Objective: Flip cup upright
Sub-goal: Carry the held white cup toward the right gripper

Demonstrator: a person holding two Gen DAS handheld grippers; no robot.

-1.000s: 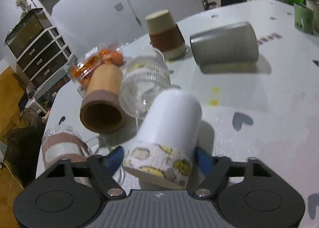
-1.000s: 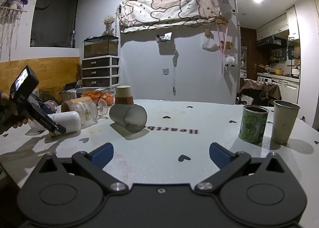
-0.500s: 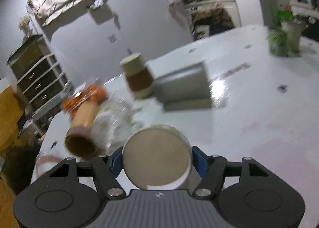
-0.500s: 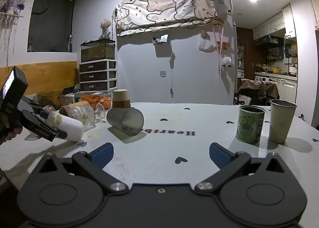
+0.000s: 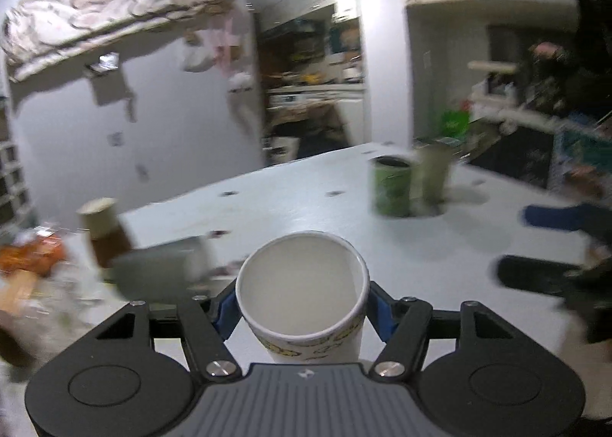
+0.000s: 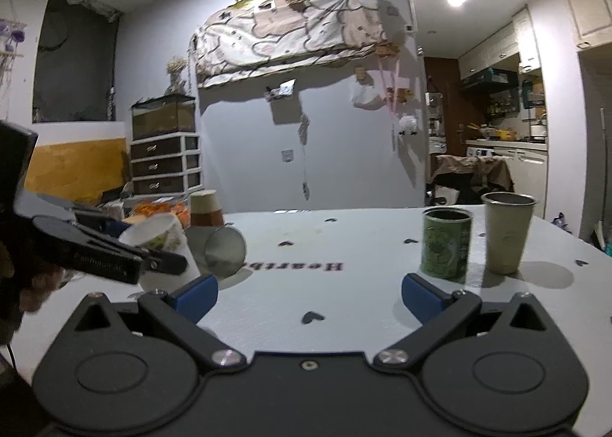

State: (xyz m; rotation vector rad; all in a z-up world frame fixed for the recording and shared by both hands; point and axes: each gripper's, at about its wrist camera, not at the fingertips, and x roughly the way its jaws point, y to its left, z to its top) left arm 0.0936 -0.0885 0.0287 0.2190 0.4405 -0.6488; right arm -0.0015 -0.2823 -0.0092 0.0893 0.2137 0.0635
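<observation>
My left gripper (image 5: 302, 307) is shut on a white paper cup (image 5: 306, 295) with a yellow cartoon band. The cup's mouth faces up and toward the camera, above the white table (image 5: 440, 245). In the right wrist view the same cup (image 6: 160, 242) is held tilted, mouth up-left, at the table's left side by the left gripper (image 6: 164, 264). My right gripper (image 6: 310, 295) is open and empty, low over the table's near edge.
A grey metal cup (image 6: 222, 251) lies on its side beside an upside-down brown paper cup (image 6: 206, 207). A green cup (image 6: 445, 242) and a beige cup (image 6: 507, 232) stand upright at the right. An orange snack pack (image 6: 160, 207) sits at the back left.
My left gripper lifted the white cup off the table and turned it from lying on its side to mouth up. The view swung right. The right gripper stayed in place.
</observation>
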